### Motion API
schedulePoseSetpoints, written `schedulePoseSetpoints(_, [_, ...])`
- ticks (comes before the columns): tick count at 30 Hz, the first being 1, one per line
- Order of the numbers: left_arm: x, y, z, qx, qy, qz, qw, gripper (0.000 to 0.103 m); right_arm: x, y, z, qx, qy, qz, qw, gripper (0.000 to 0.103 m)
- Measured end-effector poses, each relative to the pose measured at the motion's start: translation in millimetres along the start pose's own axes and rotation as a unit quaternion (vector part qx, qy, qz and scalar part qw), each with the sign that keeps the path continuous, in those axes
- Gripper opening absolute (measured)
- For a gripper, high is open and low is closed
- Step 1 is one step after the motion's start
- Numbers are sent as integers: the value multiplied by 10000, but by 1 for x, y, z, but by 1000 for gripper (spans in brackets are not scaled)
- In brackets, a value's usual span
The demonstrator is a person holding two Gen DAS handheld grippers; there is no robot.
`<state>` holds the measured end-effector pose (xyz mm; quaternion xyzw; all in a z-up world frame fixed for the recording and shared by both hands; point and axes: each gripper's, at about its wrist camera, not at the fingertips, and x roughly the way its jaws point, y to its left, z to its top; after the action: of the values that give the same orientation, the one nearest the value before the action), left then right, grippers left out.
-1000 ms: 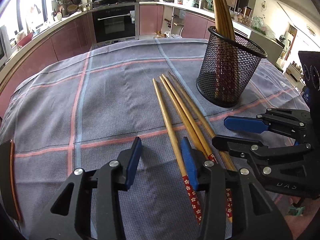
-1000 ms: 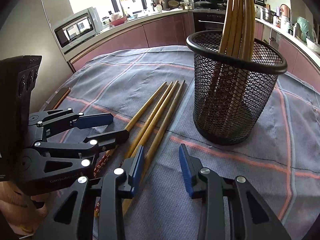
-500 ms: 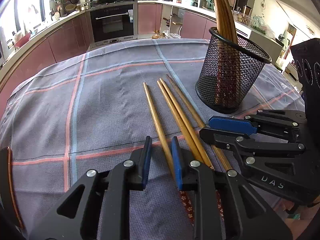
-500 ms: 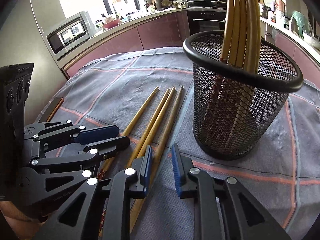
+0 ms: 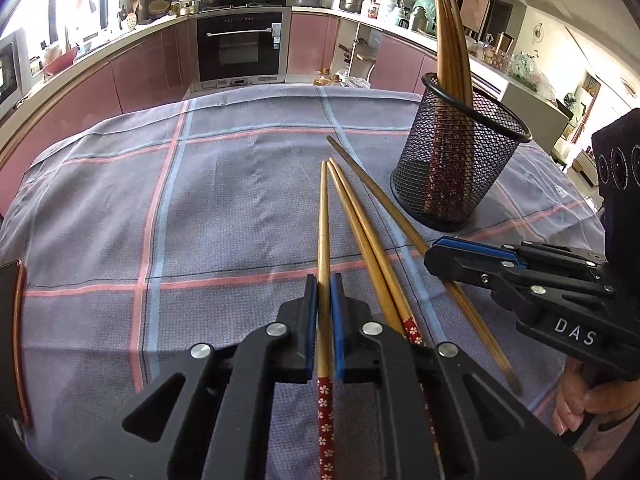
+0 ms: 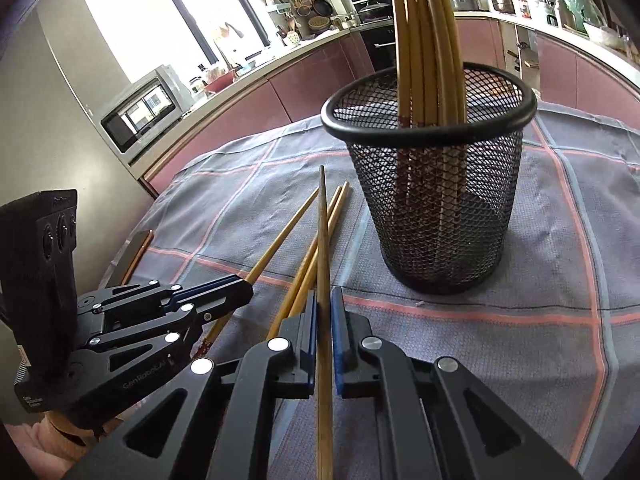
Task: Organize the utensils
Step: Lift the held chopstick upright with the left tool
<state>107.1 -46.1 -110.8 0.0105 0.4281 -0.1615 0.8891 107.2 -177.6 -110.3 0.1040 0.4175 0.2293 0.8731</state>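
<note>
a checked grey cloth with pink and blue lines spread over the desk, kitchen cabinets and an oven curving along the far side. far right on the cloth, upright, a black mesh holder with a bundle of wooden chopsticks standing in it, tips up, leaning against the rim.

near centre, left tongs clamped on the leftmost chopstick, blue pads pressed to both sides of its shaft, red flower-patterned end passing back between the arms. just right of it, two loose chopsticks lying side by side on the cloth, tips pointing far, touching or nearly so along their length.

right tongs pressed together on a darker chopstick, the stick running straight out between the pads toward the base of the holder; seen from the left wrist, the same stick angled across the cloth beside the holder, passing under the right tongs' arm. cannot tell whether either gripped stick is clear of the cloth.

at the near left edge, a dark flat object with a copper rim.
</note>
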Motion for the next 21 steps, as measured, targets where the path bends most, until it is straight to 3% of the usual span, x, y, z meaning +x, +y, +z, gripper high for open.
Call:
schedulePoseSetpoints(10, [3, -9, -9, 221, 150, -229, 9994, 8, 8, 8, -5, -320, 341, -42, 9989, 7])
schedulePoseSetpoints(21, [15, -5, 3, 260, 335, -373, 9984, 13, 30, 17, 8, -597, 528, -208, 9966, 12])
